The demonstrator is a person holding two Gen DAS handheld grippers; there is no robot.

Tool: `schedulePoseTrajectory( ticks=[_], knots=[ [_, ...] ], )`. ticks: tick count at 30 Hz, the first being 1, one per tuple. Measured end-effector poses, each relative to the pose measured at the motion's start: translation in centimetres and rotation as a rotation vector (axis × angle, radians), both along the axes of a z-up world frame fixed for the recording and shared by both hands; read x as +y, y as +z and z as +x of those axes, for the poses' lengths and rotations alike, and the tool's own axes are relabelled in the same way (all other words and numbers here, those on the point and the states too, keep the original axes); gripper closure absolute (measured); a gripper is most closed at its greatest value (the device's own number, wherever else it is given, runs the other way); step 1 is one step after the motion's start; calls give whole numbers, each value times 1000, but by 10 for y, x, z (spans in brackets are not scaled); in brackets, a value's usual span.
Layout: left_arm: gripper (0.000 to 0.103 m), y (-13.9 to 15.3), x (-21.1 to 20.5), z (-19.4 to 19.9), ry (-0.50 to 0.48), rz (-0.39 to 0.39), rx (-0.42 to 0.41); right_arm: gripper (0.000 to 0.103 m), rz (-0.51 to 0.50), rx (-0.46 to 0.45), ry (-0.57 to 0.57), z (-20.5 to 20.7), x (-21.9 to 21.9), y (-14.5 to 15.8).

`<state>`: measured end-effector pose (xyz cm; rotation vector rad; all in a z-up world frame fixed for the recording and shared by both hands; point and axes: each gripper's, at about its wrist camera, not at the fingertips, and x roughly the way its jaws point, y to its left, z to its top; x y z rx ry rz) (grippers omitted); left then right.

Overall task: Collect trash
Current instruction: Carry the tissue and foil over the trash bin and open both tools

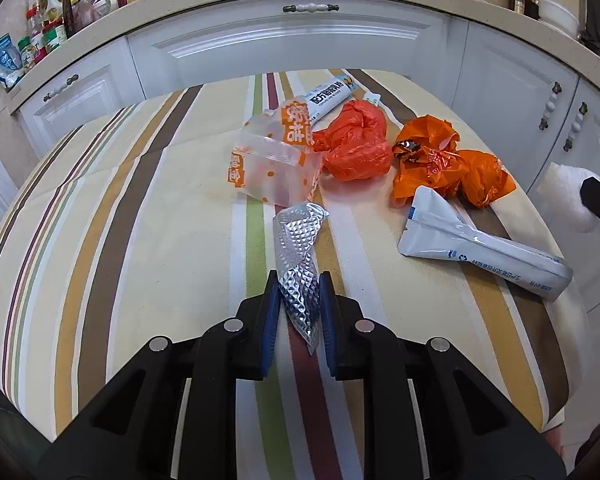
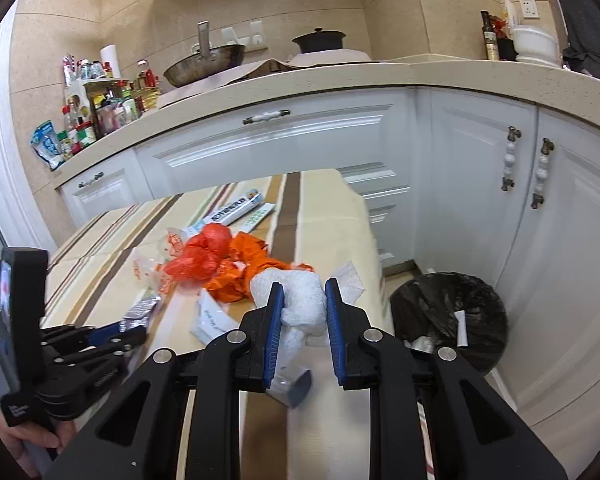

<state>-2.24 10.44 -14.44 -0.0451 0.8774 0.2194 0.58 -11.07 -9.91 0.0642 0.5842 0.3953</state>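
On the striped tablecloth (image 1: 140, 220) a crumpled silver foil wrapper (image 1: 296, 236) lies with its near end between the blue pads of my left gripper (image 1: 300, 280), which is shut on it. My right gripper (image 2: 304, 285) is shut on a white crumpled wad (image 2: 300, 304) and holds it above the table's right side. Loose trash lies behind: a red plastic bag (image 1: 354, 146), an orange bag (image 1: 448, 164), a white pouch (image 1: 480, 248), a clear bag with orange print (image 1: 276, 164) and a long white box (image 1: 328, 96). In the right wrist view the left gripper (image 2: 112, 332) shows at lower left.
A bin with a black liner (image 2: 452, 312) stands on the floor right of the table, with some trash inside. White cabinets (image 2: 460, 200) and a counter (image 2: 340, 76) with bottles, a pan and a pot run behind. A hand (image 2: 24, 440) holds the left gripper.
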Motion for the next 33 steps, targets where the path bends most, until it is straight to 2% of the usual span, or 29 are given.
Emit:
schedulePoseTrajectory(
  ticks=[12, 20, 27, 33],
  knots=[
    [84, 14, 10, -14, 14, 15, -26, 81, -46, -23, -66, 2, -14, 2],
    [84, 43, -1, -21, -7, 56, -106, 81, -105, -58, -133, 5, -33, 2],
    [84, 69, -38, 3, -117, 56, -176, 81, -137, -95, -204, 16, -61, 7],
    [84, 81, -90, 48, -222, 8, -206, 81, -143, -99, -255, 39, -89, 4]
  ],
)
